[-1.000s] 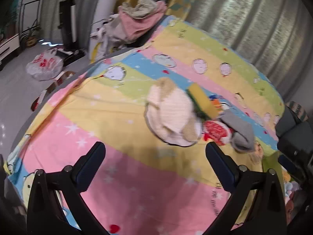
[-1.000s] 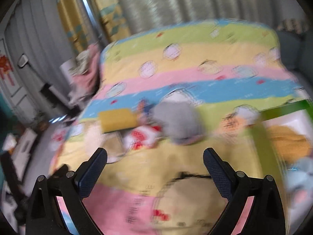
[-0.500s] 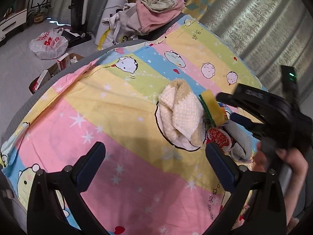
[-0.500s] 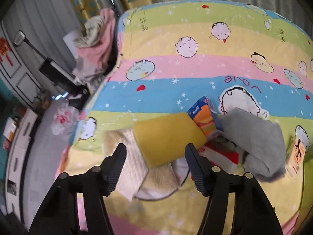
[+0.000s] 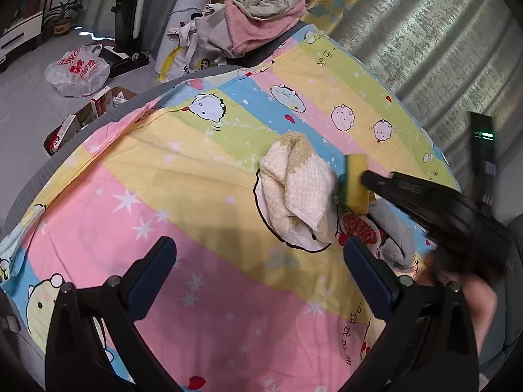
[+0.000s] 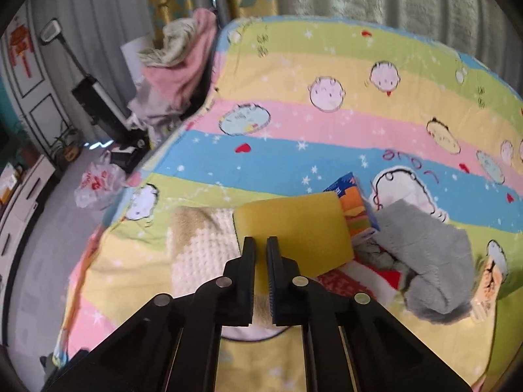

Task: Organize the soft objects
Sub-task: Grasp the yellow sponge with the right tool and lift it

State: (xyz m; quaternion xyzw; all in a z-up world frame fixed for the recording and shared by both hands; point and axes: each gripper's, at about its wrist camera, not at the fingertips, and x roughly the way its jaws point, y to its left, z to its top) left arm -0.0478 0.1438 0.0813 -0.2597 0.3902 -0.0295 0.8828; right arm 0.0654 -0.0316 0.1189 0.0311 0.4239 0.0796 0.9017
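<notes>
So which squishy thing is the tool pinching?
The yellow sponge. The right tool is shut on its edge, while the cream towel and grey cloth lie loose on the bed.

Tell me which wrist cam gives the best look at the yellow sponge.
Right wrist: the yellow sponge fills the centre, broad face showing, right gripper shut on its near edge. Left wrist shows the sponge only edge-on, small, beside the cream towel.
</notes>
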